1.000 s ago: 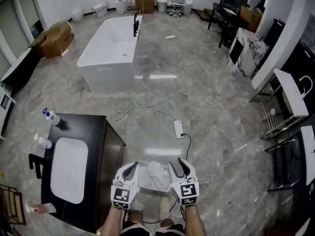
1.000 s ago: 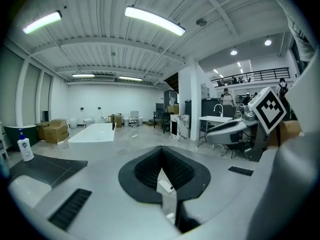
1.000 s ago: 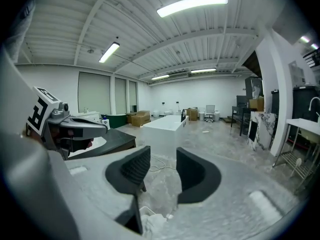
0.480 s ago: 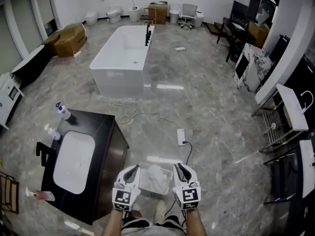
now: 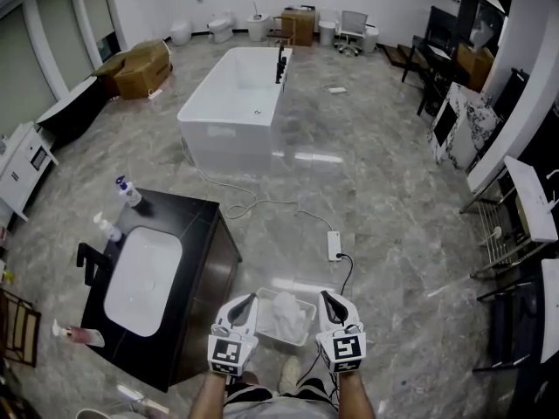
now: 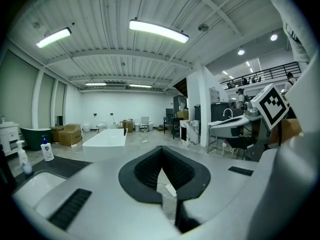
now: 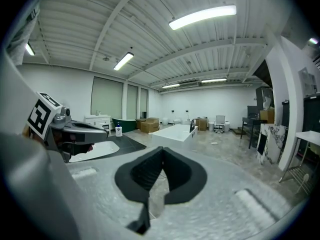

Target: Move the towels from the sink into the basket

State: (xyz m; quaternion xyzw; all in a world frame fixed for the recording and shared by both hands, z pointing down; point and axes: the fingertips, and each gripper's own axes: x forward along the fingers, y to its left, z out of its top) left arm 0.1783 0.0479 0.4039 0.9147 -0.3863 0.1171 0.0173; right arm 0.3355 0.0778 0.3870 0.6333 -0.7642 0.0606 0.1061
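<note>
The left gripper point(image 6: 161, 149) has its dark pads clenched tip to tip with nothing between them. The right gripper point(image 7: 163, 150) is pressed together the same way, having just been closing, and it also holds nothing. Both point forward over the floor, side by side and well apart.

In the head view, the basket point(image 5: 272, 339) stands on the floor between them, the left gripper over its left rim and the right gripper over its right rim. The white towels point(image 5: 286, 309) lie heaped inside it. The person's shoes show just behind its near edge.

To the left, the side of the black vanity point(image 5: 199, 227) stands just beside the basket's left rim. Its white sink point(image 5: 142, 279) is set into the top, with a black faucet point(image 5: 89, 260) at the far left edge and two bottles point(image 5: 127, 190) near the back corner.

Ahead, a power strip point(image 5: 334, 245) lies on the floor, its dark cable curving back toward the basket. Beyond that, the grey stone floor point(image 5: 393, 199) is open up to the white bathtub point(image 5: 234, 107). Metal racks point(image 5: 511, 234) line the right edge
</note>
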